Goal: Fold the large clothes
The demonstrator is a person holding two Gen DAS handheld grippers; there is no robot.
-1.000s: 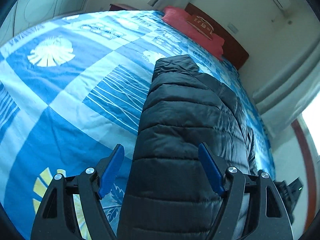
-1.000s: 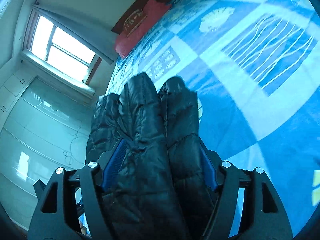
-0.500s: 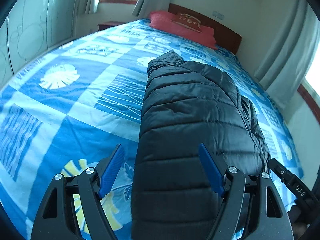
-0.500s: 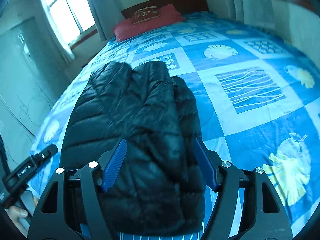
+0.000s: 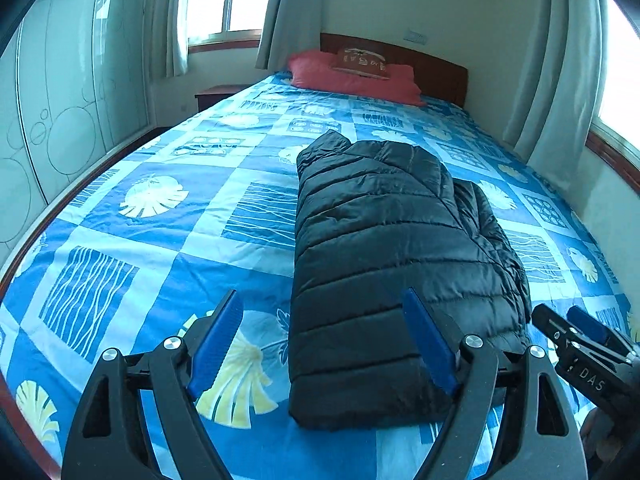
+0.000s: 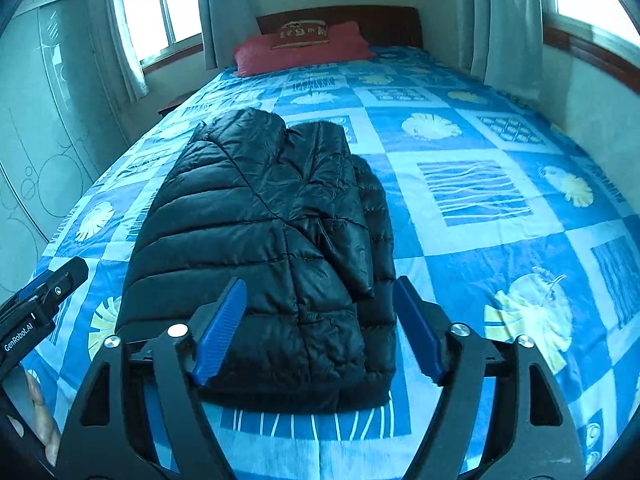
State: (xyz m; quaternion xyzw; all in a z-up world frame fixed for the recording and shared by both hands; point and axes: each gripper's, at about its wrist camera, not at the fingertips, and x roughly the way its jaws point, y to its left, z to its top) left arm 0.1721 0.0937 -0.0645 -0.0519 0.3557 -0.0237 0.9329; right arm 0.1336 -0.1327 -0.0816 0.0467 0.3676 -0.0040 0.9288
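Now | black puffer jacket (image 5: 392, 264) folded, lying mid-bed (image 5: 160, 248) | left tongs (image 5: 324, 344) and right tongs (image 6: 316, 328) opening wider, holding nothing | folding looks done

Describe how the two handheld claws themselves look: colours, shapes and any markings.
Both match. The left claw and right claw each have two black skeletal arms with triangular cut-outs and silver round bolts at the joints. The fingers carry flat, ribbed blue pads. White lettering sits on the bodies: "DAS" on the right claw seen from the left wrist view, "GenRobot.AI" on the left claw seen from the right wrist view. No cables or sleeves show.
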